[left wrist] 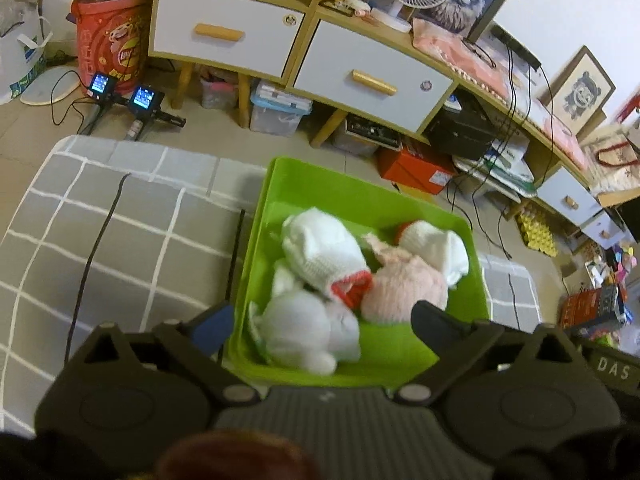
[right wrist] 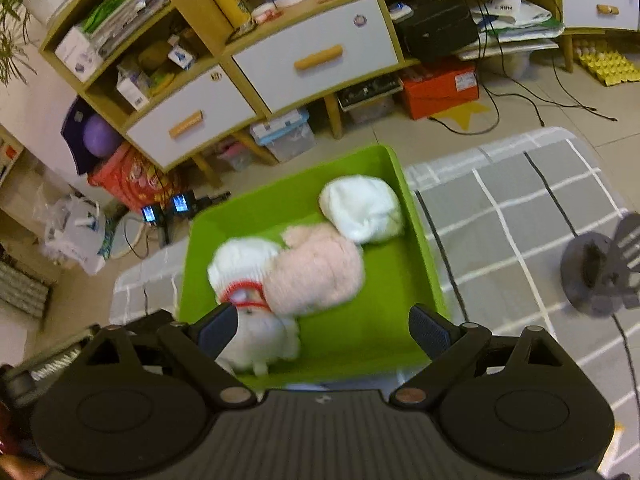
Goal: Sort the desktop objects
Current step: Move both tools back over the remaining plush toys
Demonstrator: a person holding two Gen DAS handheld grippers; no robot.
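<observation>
Left wrist view, "DAS" lettering [left wrist: 614, 369], both claws wide above green bin [left wrist: 256, 240].

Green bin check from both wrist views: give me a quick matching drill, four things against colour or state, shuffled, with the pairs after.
Things:
1. bin
2. middle knitted hat
3. left gripper
4. tablecloth

Colour or state:
A. grey with white grid lines
B. open, holding nothing
C. bright green, holds the hats
D. pale pink

Pairs: 1-C, 2-D, 3-B, 4-A
</observation>
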